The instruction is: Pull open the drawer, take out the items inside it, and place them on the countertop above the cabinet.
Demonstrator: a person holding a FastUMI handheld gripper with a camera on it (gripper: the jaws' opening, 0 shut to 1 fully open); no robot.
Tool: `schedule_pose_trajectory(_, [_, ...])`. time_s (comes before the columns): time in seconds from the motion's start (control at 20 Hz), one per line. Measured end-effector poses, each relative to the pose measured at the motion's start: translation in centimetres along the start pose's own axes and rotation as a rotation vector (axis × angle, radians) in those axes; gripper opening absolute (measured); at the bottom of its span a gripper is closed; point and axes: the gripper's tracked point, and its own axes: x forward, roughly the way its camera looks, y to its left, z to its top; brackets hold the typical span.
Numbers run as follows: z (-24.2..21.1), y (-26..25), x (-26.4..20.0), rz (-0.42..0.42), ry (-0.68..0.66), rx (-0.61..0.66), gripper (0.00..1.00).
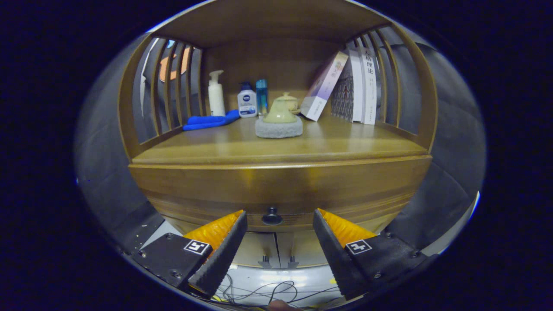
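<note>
Facing wooden cabinet [281, 185], gripper [280, 220] hangs with fingers spread wide, gripping nothing. Dark round knob [272, 216] of closed drawer [281, 198] sits between fingertips, just beyond them, apart from both. Glossy wood countertop [345, 142] above drawer carries blue cloth [209, 122], white pump bottle [216, 93], small lotion bottle [247, 101], pale bell-shaped lid on grey pad [279, 127], leaning books [345, 88]. Slatted side rails [168, 90] flank shelf. Cables [263, 291] lie on pale floor below.

Shelf contents: white pump bottle [216, 93] at ten o'clock; blue cloth [210, 121] below it; ceramic teapot [280, 113] on grey pad [278, 128], centre; leaning books [345, 88] at two o'clock.
</note>
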Motion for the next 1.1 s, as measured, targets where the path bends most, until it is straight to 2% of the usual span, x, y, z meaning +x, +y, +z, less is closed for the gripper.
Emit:
schedule_pose_trajectory(0.2, [2.0, -0.4, -4.2, 0.045, -0.039, 0.016, 0.99])
schedule_pose_trajectory(0.35, [5.3, -0.5, -8.1, 0.073, -0.101, 0.02, 1.0])
schedule_pose_trajectory(0.6, [10.2, 0.2, -15.3, 0.179, -0.213, 0.051, 0.97])
schedule_pose_trajectory(0.9, [16.6, -1.9, -23.0, 0.175, -0.342, 0.028, 0.97])
schedule_pose_trajectory(1.1, [18.8, -2.9, -28.5, 0.184, -0.432, 0.004, 0.99])
